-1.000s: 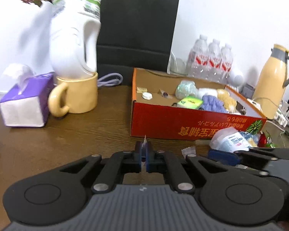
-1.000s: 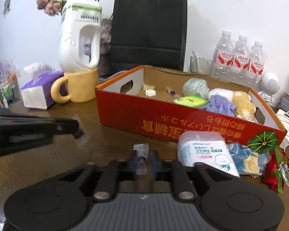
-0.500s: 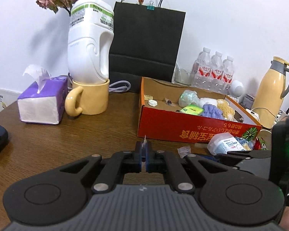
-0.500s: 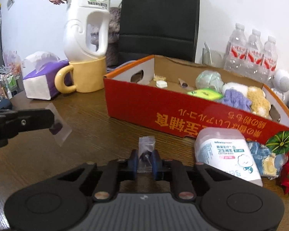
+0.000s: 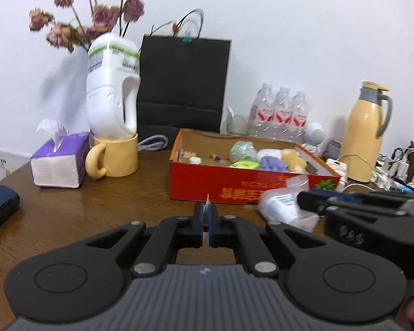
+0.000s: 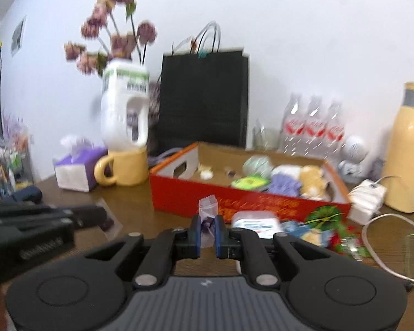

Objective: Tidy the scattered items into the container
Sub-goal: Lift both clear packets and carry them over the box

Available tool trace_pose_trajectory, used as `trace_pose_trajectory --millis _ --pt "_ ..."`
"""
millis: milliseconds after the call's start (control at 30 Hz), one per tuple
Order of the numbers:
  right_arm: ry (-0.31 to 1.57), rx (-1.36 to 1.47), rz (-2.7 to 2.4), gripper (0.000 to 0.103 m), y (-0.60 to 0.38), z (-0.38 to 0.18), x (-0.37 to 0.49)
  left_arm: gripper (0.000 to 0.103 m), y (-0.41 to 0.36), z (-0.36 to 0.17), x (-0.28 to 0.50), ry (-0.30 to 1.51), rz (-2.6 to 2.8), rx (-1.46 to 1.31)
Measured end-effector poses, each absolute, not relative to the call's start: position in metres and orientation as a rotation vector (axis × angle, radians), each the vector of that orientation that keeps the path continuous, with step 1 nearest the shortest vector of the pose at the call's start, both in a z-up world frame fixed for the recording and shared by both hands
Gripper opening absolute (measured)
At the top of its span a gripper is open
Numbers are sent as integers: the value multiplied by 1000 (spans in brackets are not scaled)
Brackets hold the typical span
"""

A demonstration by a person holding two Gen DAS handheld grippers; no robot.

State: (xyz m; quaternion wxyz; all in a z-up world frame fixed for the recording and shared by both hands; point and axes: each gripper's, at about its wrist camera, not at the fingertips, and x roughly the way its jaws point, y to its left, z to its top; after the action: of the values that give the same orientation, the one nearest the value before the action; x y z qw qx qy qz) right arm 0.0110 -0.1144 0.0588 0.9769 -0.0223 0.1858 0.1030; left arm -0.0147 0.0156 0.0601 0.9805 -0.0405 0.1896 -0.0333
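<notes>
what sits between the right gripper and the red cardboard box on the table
In the right wrist view, the right gripper pinches a small clear plastic bag. Between it and the red cardboard box lies a white wet-wipe pack on the brown wooden table.

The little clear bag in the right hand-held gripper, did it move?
Yes. The little clear bag came up off the table; before it lay low, now it overlaps the red box front.

Box (image 5: 234,187) sits mid-tabletop (image 5: 96,207), mug (image 5: 116,157) and tissue pack (image 5: 58,165) to its left, bag (image 5: 183,82) behind, flask (image 5: 367,135) far right.
</notes>
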Motion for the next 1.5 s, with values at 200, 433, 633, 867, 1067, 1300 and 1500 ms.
trace_pose_trajectory --millis 200,433,633,867,1067,1300,1500 --pt "281 -7 156 8 -133 67 -48 4 -14 65 -52 310 -94 -54" --pt "233 37 128 8 -149 67 -86 4 -33 72 -79 274 -175 -75" --pt "207 33 138 8 -150 74 -72 4 -37 81 -59 245 -174 -47" --pt "219 32 168 8 -152 93 4 4 -34 101 11 221 -156 -46" --pt "293 93 209 8 -154 107 104 4 -26 120 102 281 -139 -56" --pt "442 156 294 8 -153 117 215 4 -3 127 216 477 -163 -55" --pt "711 221 311 9 -159 115 326 4 7 127 324 780 -223 -111"
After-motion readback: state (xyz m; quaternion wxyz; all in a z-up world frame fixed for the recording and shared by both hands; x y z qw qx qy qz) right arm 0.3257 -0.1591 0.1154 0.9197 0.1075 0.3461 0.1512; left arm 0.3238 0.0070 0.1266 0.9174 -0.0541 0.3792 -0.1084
